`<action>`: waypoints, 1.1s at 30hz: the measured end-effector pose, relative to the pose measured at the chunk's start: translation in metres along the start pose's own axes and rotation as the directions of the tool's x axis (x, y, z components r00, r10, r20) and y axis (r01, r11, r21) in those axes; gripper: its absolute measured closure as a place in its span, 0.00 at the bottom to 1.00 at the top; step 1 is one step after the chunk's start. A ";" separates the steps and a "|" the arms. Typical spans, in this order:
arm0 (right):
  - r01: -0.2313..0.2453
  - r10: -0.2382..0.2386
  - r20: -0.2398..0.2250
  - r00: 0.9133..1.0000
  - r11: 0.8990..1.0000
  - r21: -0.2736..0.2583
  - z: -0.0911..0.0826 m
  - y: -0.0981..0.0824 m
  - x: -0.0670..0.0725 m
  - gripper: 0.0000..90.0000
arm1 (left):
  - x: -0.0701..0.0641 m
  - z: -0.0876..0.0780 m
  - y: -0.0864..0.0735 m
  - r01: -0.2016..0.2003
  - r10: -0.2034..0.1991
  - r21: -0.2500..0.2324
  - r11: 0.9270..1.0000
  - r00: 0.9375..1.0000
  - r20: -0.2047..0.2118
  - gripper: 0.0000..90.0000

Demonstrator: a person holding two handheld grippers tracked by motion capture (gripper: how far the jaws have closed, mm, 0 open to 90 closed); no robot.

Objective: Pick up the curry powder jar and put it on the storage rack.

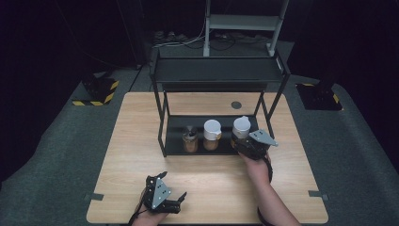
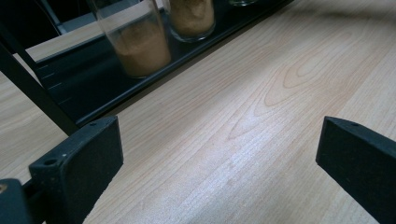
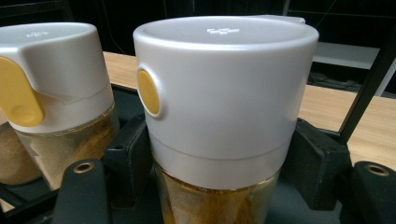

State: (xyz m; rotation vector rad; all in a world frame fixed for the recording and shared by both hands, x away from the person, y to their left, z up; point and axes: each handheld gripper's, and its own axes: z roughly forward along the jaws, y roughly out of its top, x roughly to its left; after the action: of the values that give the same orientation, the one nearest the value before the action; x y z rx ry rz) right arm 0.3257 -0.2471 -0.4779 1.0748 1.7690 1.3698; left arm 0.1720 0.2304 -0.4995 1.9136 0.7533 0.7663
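Note:
Three glass jars of brown powder stand on the lower shelf of a black rack [image 1: 175, 136]. The right jar [image 1: 241, 125] [image 3: 224, 84] has a white lid with a yellow button, and my right gripper [image 1: 241, 141] [image 3: 224, 161] is shut on it just under the lid, a jaw on each side. The middle jar [image 1: 211, 134] [image 3: 51, 74] carries a white lid with a yellow tab. The left jar [image 1: 190, 140] [image 2: 140, 42] has no lid. My left gripper [image 1: 174, 187] [image 2: 219, 158] rests open near the table's front edge with nothing between its jaws.
The rack's top shelf [image 1: 216, 70] overhangs the jars, and thin black posts [image 1: 162, 132] stand at its corners. The wooden table [image 1: 136, 136] has a round grommet [image 1: 236, 104] behind the rack. Grey floor lies all around the table.

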 end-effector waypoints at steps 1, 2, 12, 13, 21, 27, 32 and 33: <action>-0.002 0.002 0.001 1.000 1.000 0.001 0.001 0.000 0.000 0.33 | 0.000 0.000 0.000 -0.002 0.002 0.000 1.000 1.000 0.000 0.01; -0.005 0.005 0.001 1.000 1.000 0.002 0.002 -0.001 0.000 0.33 | 0.000 0.000 0.000 -0.005 0.005 0.000 1.000 1.000 0.000 0.01; -0.010 0.010 0.002 1.000 1.000 0.003 0.005 -0.006 0.001 0.33 | 0.000 0.000 -0.001 -0.002 0.002 -0.003 1.000 1.000 0.000 0.01; -0.009 0.009 0.003 1.000 1.000 0.001 0.005 -0.007 0.001 0.33 | 0.000 0.000 -0.001 -0.003 0.003 -0.003 1.000 1.000 0.001 0.01; -0.013 0.013 0.008 1.000 1.000 -0.006 0.004 -0.010 0.003 0.33 | -0.001 0.000 -0.001 -0.008 0.008 -0.005 1.000 1.000 0.001 0.01; -0.010 0.010 0.016 1.000 1.000 -0.007 0.003 -0.010 0.006 0.33 | -0.001 0.000 -0.001 -0.010 0.010 -0.005 1.000 1.000 0.000 0.01; -0.004 0.004 0.017 1.000 1.000 -0.005 0.004 -0.010 0.006 0.33 | -0.001 0.000 -0.001 -0.010 0.010 -0.006 1.000 1.000 0.000 0.01; -0.004 0.004 0.018 1.000 1.000 -0.004 0.004 -0.010 0.006 0.33 | -0.001 -0.001 -0.001 -0.010 0.010 -0.006 1.000 1.000 0.000 0.01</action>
State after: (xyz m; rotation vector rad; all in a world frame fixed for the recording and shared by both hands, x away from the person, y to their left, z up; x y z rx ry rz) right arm 0.3241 -0.2408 -0.4883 1.0855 1.7514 1.3613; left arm 0.1707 0.2303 -0.5005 1.9129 0.7414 0.7739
